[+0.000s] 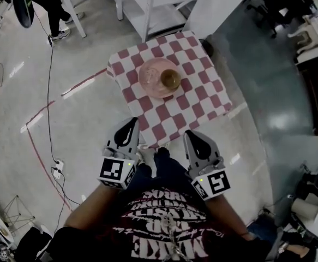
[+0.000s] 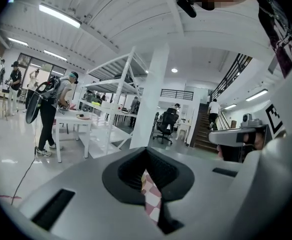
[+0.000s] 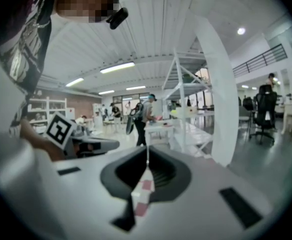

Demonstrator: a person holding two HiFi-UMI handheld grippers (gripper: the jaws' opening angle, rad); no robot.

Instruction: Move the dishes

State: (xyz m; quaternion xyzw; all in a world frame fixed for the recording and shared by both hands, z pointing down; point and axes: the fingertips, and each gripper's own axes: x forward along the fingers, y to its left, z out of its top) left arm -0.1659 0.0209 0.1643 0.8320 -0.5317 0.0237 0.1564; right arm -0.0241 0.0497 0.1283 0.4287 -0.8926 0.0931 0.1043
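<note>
While a bowl [image 1: 169,79] sits on the pink plate [image 1: 149,76] on the checkered table [image 1: 202,94], the left gripper [image 1: 130,127] and right gripper [image 1: 195,141] hang near it, closed and empty.

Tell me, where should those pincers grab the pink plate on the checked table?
Probably the bare near-left rim of the plate, approached low from the person's side. It lies flat on the table, so only its thin edge offers a hold, and the bowl sits right of its middle. The left gripper and right gripper are shut and must open first.
</note>
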